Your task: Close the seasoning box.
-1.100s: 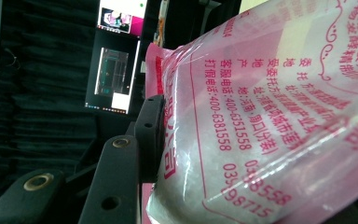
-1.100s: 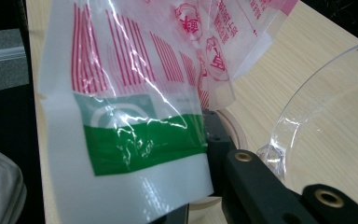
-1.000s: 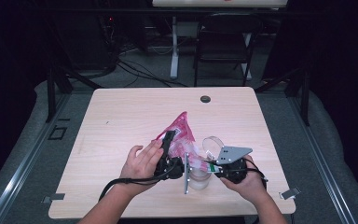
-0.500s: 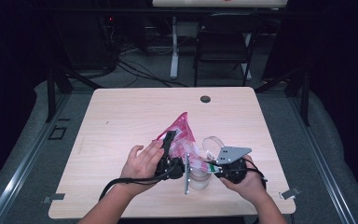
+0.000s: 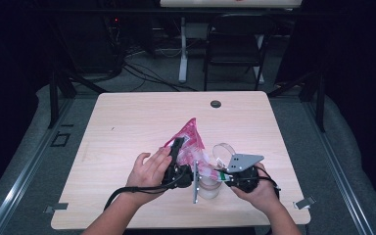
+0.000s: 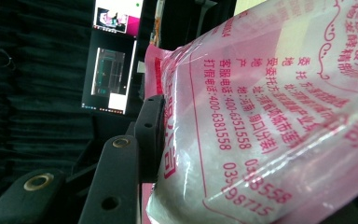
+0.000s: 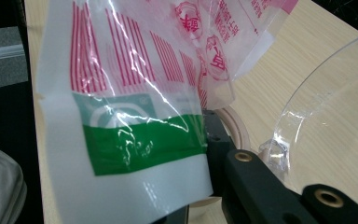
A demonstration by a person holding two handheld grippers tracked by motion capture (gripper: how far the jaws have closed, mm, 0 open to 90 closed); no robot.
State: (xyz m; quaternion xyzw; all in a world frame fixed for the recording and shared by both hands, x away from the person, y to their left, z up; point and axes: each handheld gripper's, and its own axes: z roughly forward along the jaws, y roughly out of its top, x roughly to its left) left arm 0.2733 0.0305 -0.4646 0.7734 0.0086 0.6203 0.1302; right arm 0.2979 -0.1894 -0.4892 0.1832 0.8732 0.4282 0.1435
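A pink printed plastic bag (image 5: 190, 138) with white grains inside is held up over the wooden table (image 5: 127, 127), its tip pointing away from me. My left gripper (image 5: 178, 147) is shut on the bag's body; in the left gripper view one black finger (image 6: 149, 135) presses the bag (image 6: 270, 116), and the other is hidden behind it. My right gripper (image 5: 217, 175) is shut on the bag's lower corner. In the right gripper view that corner (image 7: 135, 140) has a green band and covers one finger; the other finger (image 7: 256, 182) shows. A clear plastic cup (image 5: 208, 189) stands right below the corner.
A clear curved container wall (image 7: 335, 121) and a beige ring (image 7: 237, 127) lie next to the right gripper. A clear ring-shaped piece (image 5: 223, 149) rests on the table behind it. A black grommet (image 5: 216, 104) sits at the far edge, with a chair (image 5: 235, 46) beyond.
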